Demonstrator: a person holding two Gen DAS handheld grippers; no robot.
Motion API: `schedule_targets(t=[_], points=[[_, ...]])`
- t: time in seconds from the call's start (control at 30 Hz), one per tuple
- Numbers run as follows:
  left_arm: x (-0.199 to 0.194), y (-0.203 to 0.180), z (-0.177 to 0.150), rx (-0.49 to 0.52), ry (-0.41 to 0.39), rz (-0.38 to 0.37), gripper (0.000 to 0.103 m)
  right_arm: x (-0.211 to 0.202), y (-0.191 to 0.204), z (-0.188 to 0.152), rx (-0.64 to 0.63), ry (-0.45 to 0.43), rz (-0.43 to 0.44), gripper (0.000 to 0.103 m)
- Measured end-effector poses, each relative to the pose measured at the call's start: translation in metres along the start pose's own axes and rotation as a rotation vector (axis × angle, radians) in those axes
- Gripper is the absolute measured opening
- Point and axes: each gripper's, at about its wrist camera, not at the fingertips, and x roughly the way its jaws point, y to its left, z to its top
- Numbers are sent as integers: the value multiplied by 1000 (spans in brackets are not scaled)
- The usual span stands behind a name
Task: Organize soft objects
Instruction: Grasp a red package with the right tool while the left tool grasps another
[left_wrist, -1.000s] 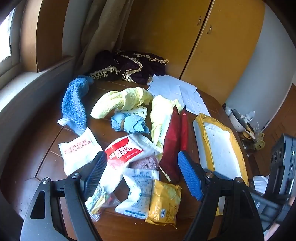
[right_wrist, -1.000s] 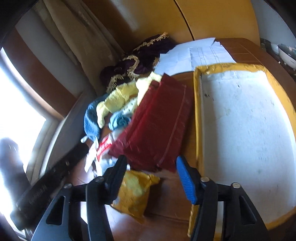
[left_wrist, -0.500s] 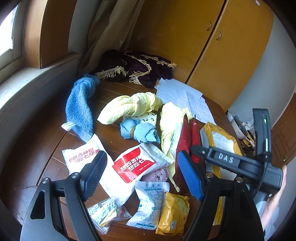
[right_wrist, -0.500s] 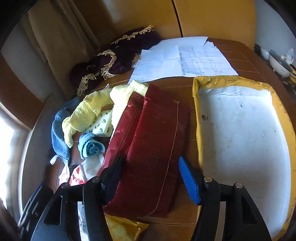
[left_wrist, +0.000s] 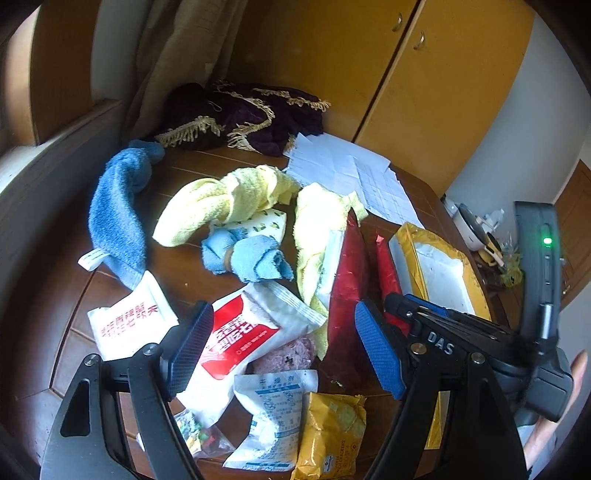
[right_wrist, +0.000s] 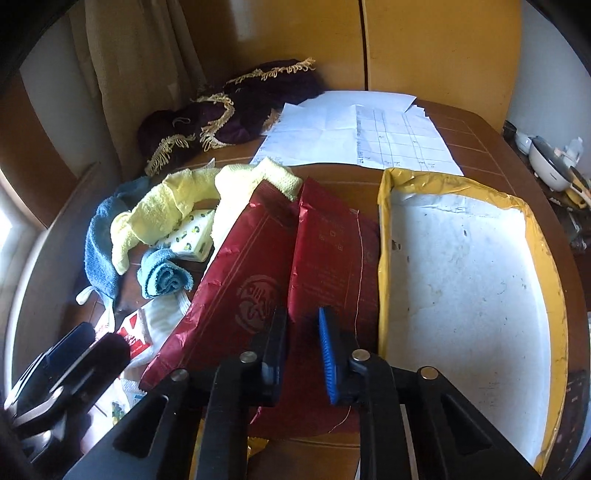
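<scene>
Two dark red foil bags (right_wrist: 258, 266) lie side by side in the middle of the brown table, just left of a yellow-rimmed white tray (right_wrist: 384, 258). My right gripper (right_wrist: 301, 332) has its fingers drawn in on the near edge of the red bags (left_wrist: 351, 280), with foil between the pads. My left gripper (left_wrist: 282, 332) hangs open above a red-and-white snack packet (left_wrist: 240, 332). Behind it lie a knotted yellow towel (left_wrist: 221, 203), a small light-blue cloth (left_wrist: 247, 254) and a long blue towel (left_wrist: 114, 218).
White papers (right_wrist: 354, 136) and a purple fringed cloth (left_wrist: 243, 114) lie at the table's back. A white packet (left_wrist: 125, 321), a printed sachet (left_wrist: 273, 417) and a yellow packet (left_wrist: 332, 432) sit near the front edge. Yellow cupboard doors stand behind.
My right gripper moved forward over the red bags and its fingers closed from wide open to a narrow gap on the foil. The left gripper drew back slightly and stayed open.
</scene>
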Motion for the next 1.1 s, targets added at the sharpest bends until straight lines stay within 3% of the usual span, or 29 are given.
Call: schedule_targets(t=[0.2,0.4,0.6,0.63,0.7,0.8,0.93,1.1], points=[[19,-19,9,48,49,-33,79,-19,-22,-1,66,-33,74,12],[39,-42,16,132,75,-9,79,-31,-42,-4,122,-47,177,11],[57,-57,24,211,107,-14,77,-31,-55,-10,142,-39,216,11],[60,-58,26,211,110,-16,75,-31,-57,-10,146,-44,226,11],[64,-58,28,206,130,-24,57,-32,-61,-11,151,-48,235,11],[68,-62,26,215,152,-37,45,-33,-66,-13,158,-47,254,11],[65,-71,22,247,150,-49,45,-33,-73,-15,166,-51,276,11],[77,-71,22,256,171,-8,45,-33,-73,-14,161,-53,284,11]])
